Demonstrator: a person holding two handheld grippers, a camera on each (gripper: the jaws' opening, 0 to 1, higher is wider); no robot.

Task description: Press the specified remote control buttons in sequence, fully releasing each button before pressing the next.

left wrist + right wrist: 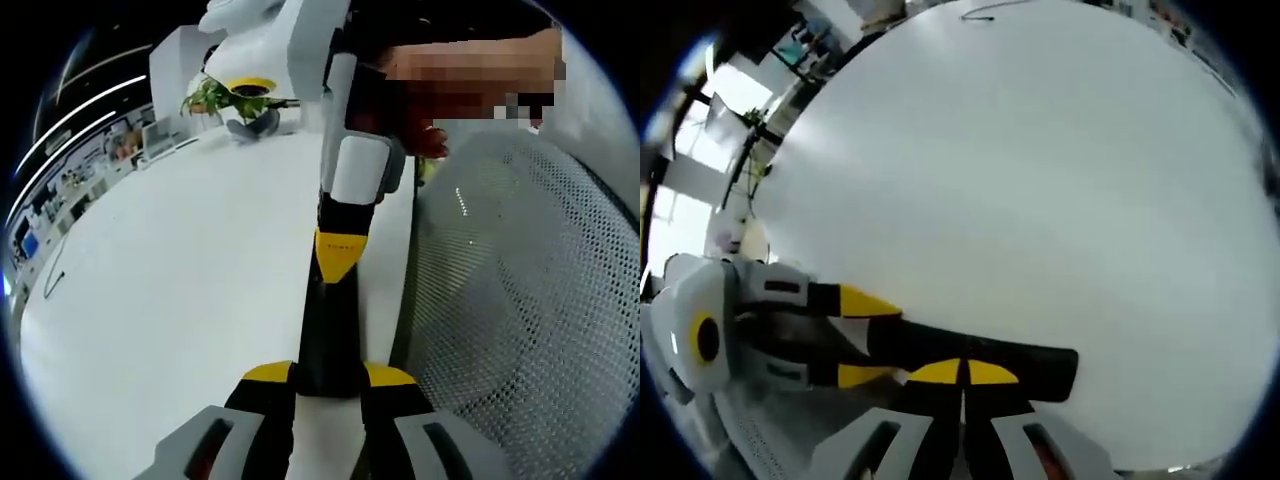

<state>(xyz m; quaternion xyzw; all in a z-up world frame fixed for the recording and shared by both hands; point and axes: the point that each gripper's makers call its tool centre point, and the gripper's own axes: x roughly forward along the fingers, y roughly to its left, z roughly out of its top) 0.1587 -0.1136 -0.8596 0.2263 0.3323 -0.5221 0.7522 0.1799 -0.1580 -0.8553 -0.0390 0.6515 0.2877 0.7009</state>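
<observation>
A long black remote control (pixel 325 340) is held just above the white table (pixel 180 280). My left gripper (pixel 328 375) is shut on its near end, with one yellow-tipped jaw on each side. From the top of the left gripper view my right gripper (pixel 338 255) comes down, its yellow tip resting on the remote's top face. In the right gripper view the remote (pixel 1040 362) runs left to right; my right gripper (pixel 965 372) is shut, its tips together and touching the remote. The left gripper (pixel 878 340) holds the remote's left end. The buttons are hidden.
A white mesh chair back (pixel 520 300) stands close on the right of the left gripper view. A potted plant (pixel 210 95) and a grey bowl (pixel 252 125) sit at the table's far end. A thin dark cable (pixel 55 275) lies near the far left edge.
</observation>
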